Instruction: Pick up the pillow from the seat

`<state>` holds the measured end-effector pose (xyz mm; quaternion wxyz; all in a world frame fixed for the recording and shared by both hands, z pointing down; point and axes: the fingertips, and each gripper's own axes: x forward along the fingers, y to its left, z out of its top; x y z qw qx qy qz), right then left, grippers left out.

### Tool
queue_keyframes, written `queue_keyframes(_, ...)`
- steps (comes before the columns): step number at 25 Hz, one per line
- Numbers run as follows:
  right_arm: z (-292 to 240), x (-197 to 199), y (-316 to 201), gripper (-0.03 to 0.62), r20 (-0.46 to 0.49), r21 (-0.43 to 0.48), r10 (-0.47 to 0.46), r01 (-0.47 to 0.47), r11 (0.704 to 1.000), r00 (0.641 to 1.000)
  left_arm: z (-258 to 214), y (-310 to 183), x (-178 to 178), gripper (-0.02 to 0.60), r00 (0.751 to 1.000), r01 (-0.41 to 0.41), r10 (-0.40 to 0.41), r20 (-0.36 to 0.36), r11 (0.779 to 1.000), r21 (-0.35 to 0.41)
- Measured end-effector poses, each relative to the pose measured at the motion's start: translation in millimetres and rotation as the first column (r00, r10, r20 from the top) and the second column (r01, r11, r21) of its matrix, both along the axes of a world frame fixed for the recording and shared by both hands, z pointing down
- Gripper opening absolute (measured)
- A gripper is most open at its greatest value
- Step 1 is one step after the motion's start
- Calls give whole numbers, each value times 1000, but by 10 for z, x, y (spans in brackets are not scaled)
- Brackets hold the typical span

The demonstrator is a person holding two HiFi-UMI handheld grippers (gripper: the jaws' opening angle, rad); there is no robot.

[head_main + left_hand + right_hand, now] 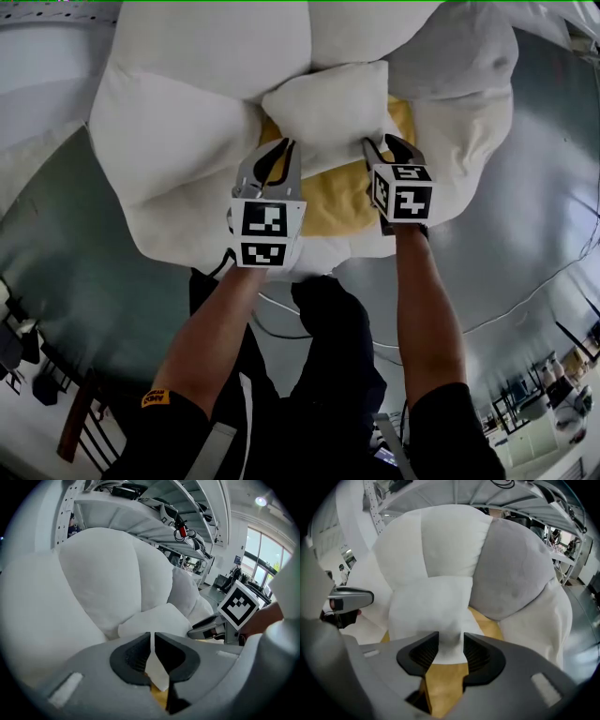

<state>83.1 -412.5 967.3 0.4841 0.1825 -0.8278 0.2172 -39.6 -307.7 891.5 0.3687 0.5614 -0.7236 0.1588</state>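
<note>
A white pillow lies on the yellow seat of a flower-shaped chair, leaning against the back petals. My left gripper is at the pillow's left front corner. In the left gripper view its jaws are shut on a thin fold of the pillow's white fabric. My right gripper is at the right front corner. Its jaws stand wide, with the pillow's edge lying between the pads. Each gripper shows in the other's view, the right gripper and the left gripper.
Big white petals and a grey petal ring the seat. A thin cable runs over the grey floor to the right. The person's legs stand right in front of the chair. Metal shelves rise behind it.
</note>
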Motion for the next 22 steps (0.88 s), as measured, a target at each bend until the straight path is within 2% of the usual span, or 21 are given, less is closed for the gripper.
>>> queue_keyframes(5, 39, -74, 44, 120, 2, -15, -12, 12, 1000, 1000, 8, -42, -14, 6, 1000, -24, 24, 15, 1000, -8)
queue_keyframes(11, -35, -123, 133, 36, 5, -30, -9, 9, 1000, 1000, -98, -1, -49, 6, 999, -37, 37, 18, 999, -20)
queue_keyframes(22, -617, -144, 290, 21, 41, -67, 20, -17, 998, 999, -557, 16, -68, 5, 999, -38, 38, 1, 999, -31)
